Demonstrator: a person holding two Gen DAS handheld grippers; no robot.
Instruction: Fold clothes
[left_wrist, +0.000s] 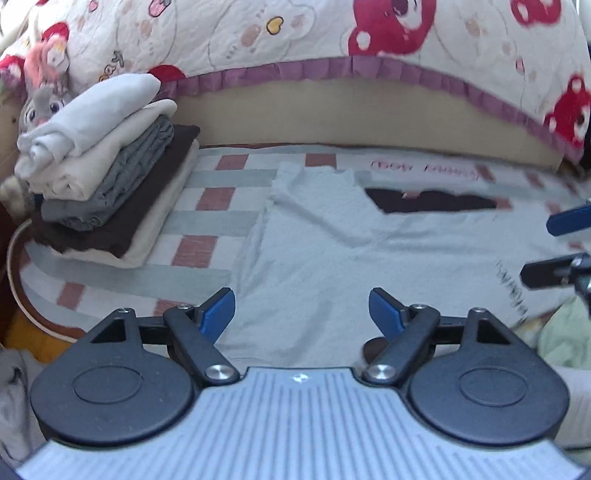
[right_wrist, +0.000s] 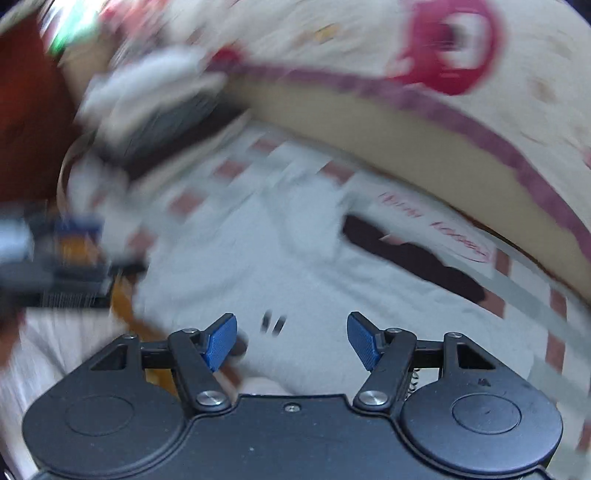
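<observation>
A pale grey garment (left_wrist: 325, 243) lies spread flat on a checked cloth, with dark fabric (left_wrist: 432, 201) showing at its neck opening. My left gripper (left_wrist: 302, 310) hovers open over the garment's near part, nothing between its blue pads. The right gripper's fingers (left_wrist: 561, 258) enter at the right edge of the left wrist view. In the blurred right wrist view the same garment (right_wrist: 258, 258) lies below my right gripper (right_wrist: 291, 341), which is open and empty. The left gripper (right_wrist: 55, 254) shows as a blur at the left there.
A stack of folded clothes (left_wrist: 103, 177) in white, cream, grey and brown sits at the left of the checked cloth (left_wrist: 221, 195). Behind it are a plush toy (left_wrist: 40, 103) and a quilt with red bears (left_wrist: 369, 37). Pale green fabric (left_wrist: 565, 332) lies at the right.
</observation>
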